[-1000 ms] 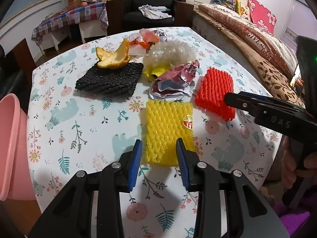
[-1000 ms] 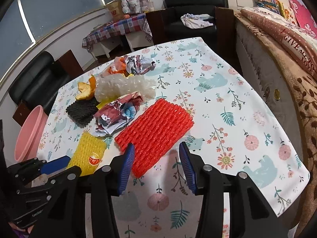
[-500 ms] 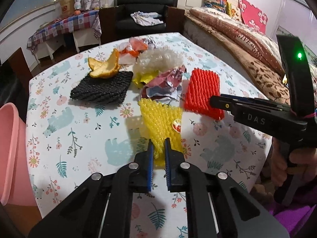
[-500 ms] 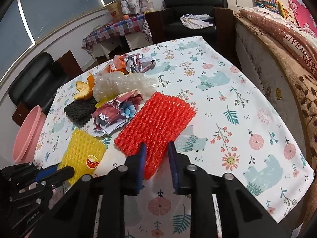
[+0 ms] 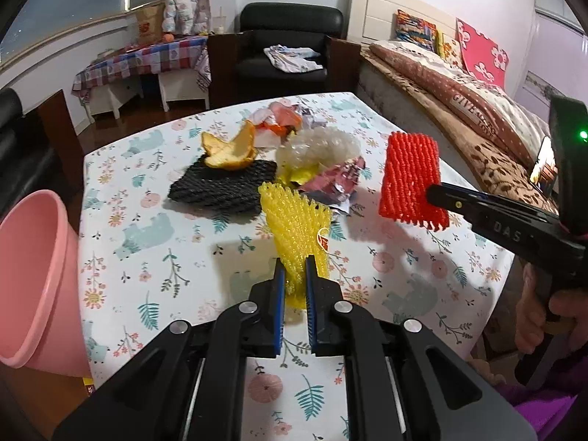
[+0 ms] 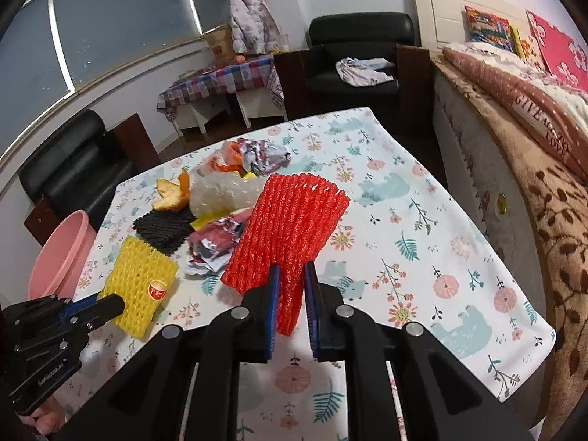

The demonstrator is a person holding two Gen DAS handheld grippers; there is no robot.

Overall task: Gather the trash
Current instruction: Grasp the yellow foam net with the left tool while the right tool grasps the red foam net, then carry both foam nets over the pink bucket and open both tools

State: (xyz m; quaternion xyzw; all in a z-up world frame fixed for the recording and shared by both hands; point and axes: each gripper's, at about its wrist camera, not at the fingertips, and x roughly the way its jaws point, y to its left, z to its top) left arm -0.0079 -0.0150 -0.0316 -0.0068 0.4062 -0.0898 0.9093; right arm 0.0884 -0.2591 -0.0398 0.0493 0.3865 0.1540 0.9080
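My left gripper is shut on a yellow foam net sleeve and holds it lifted above the table. My right gripper is shut on a red foam net sleeve, also lifted; it shows in the left wrist view. On the table lie a black foam net, an orange peel, clear bubble wrap, crumpled printed paper and crumpled wrappers. The yellow sleeve also shows in the right wrist view.
A pink bin stands at the table's left edge. The table has a floral cloth. A bed runs along the right side. A black armchair and a small checked table stand beyond.
Both grippers closed on their sleeves and then lifted them off the table. The yellow and red sleeves now hang raised and tilted in the jaws.
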